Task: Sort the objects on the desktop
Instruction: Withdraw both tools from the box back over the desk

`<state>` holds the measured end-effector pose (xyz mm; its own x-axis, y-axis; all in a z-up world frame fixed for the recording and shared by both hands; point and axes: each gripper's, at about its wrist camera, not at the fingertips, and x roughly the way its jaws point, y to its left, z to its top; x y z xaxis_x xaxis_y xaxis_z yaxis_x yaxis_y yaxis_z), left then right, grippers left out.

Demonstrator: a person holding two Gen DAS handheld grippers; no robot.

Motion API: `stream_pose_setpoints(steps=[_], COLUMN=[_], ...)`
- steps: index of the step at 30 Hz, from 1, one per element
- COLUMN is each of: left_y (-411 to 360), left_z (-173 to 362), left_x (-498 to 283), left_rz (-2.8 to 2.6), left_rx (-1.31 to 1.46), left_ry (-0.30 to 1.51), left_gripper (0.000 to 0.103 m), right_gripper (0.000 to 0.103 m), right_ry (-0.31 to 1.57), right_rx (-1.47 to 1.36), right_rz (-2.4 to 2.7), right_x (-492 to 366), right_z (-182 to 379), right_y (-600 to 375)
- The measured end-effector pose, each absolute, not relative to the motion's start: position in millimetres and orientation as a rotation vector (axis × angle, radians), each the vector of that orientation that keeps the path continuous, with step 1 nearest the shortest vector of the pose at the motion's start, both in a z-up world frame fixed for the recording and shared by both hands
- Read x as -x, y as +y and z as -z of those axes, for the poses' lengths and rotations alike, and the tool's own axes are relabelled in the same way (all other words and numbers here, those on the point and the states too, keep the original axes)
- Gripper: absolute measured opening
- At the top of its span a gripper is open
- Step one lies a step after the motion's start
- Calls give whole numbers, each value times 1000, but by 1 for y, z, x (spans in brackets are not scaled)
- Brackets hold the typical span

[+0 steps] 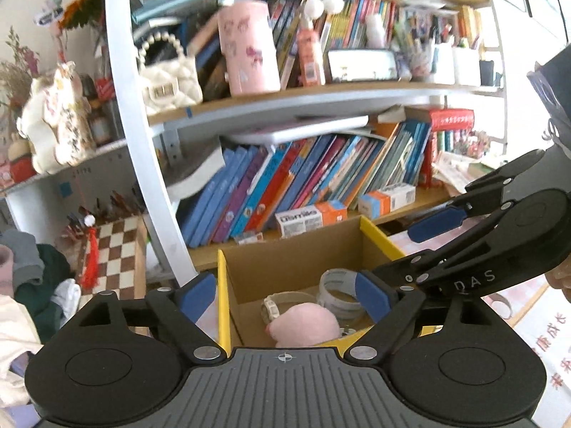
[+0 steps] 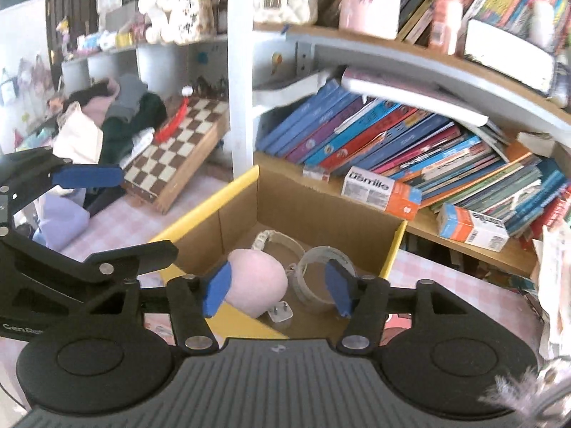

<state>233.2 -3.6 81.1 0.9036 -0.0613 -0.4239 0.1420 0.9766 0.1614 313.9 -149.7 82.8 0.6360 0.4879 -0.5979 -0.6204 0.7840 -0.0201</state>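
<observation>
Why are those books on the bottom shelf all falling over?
The colourful picture books on the lower shelf lean hard to one side instead of standing upright, with a white book lying flat on top. Nothing props them up, so they slump. They look tilted, not damaged.

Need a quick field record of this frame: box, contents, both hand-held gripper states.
box: cardboard box with yellow flaps, open top, in front of the bookshelf
contents: pink plush, white watch, tape roll, white plug
left hand-held gripper: open, empty, above the box
right hand-held gripper: open, empty, above the box
</observation>
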Motion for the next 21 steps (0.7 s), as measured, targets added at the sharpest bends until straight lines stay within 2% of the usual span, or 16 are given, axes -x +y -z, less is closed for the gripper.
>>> stream_pose_setpoints(steps=[3, 9, 21], left_y=[-4, -7, -9], left_z=[-85, -86, -67], left_x=[-214, -179, -133], left_rz=[110, 138, 152], left_rx=[-195, -203, -202], left_ry=[407, 393, 450], left_gripper=[93, 95, 96], right_gripper=[69, 79, 85], right_ry=[588, 575, 624], right_rx=[224, 193, 134], right_rz=[-620, -571, -414], right_x=[-292, -249, -180], right_z=[-84, -81, -52], right_y=[-155, -168, -202])
